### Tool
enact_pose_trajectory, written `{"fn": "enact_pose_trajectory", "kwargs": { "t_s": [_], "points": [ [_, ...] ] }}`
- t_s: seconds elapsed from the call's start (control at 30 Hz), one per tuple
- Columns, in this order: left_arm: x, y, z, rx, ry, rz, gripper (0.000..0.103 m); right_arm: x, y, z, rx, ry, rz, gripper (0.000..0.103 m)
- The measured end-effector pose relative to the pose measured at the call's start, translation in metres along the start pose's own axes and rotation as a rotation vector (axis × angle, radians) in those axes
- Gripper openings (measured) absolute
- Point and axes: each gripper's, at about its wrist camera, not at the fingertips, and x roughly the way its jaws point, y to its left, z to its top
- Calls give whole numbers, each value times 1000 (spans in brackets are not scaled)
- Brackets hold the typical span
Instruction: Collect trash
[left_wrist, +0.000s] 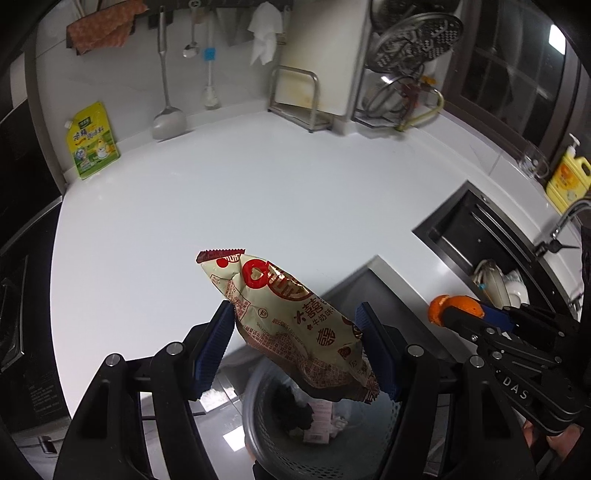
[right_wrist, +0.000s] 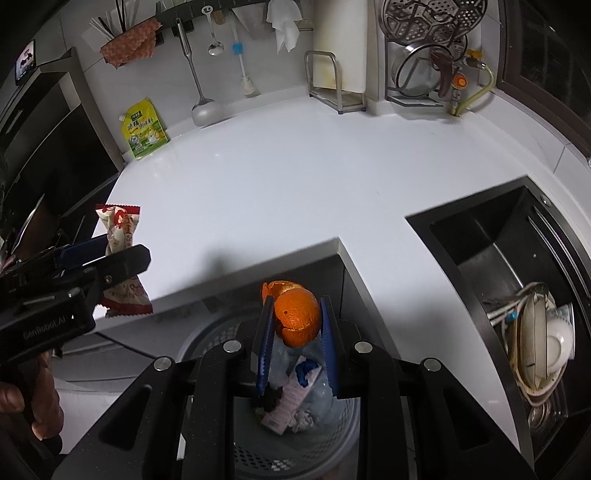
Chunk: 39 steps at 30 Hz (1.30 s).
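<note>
White countertop (left_wrist: 229, 192) fills this kitchen corner, and its near edge steps back above a grey mesh waste bin (left_wrist: 266, 435) standing on the floor below.

Over that bin hangs the snack wrapper (left_wrist: 295, 317), a crumpled cream packet with red print, held slantwise between the blue pads of the left gripper (left_wrist: 295, 332); the jaws are clamped on its two sides, its serrated top pointing up and away. Just to the right, the right gripper (right_wrist: 295, 325) pinches a piece of orange peel (right_wrist: 297, 317) between its blue pads, likewise above the bin's open mouth. Inside the bin lie a clear plastic bag, a pink-and-white carton and some dark scraps (hard to identify further).

Farther right a black sink (right_wrist: 480, 236) is sunk into the counter, with a rack of white bowls and plates (right_wrist: 543, 339) at its near end. Against the back wall lean a yellow-green pouch (right_wrist: 144, 130) and a cutting board in a metal stand (right_wrist: 332, 74); a ladle (right_wrist: 201, 96), spoon and brush hang from a rail above, beside an orange cloth (right_wrist: 129, 46). A yellow detergent bottle (left_wrist: 567, 181) stands behind the sink.
</note>
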Motion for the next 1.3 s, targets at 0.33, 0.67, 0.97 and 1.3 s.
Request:
{"fn": "enact_pose_trajectory", "kwargs": {
  "t_s": [0.33, 0.67, 0.97, 1.3],
  "points": [
    [8, -30, -28, 23, 58, -26, 66, -3, -11, -30, 8, 36, 1, 23],
    [15, -37, -46, 11, 115, -7, 66, 8, -13, -51, 9, 89, 36, 23],
    [18, -30, -57, -30, 149, 6, 67, 20, -4, -58, -15, 130, 79, 24],
    [10, -26, -62, -69, 152, 41, 84, 10, -9, -57, -1, 107, 78, 55]
  ]
}}
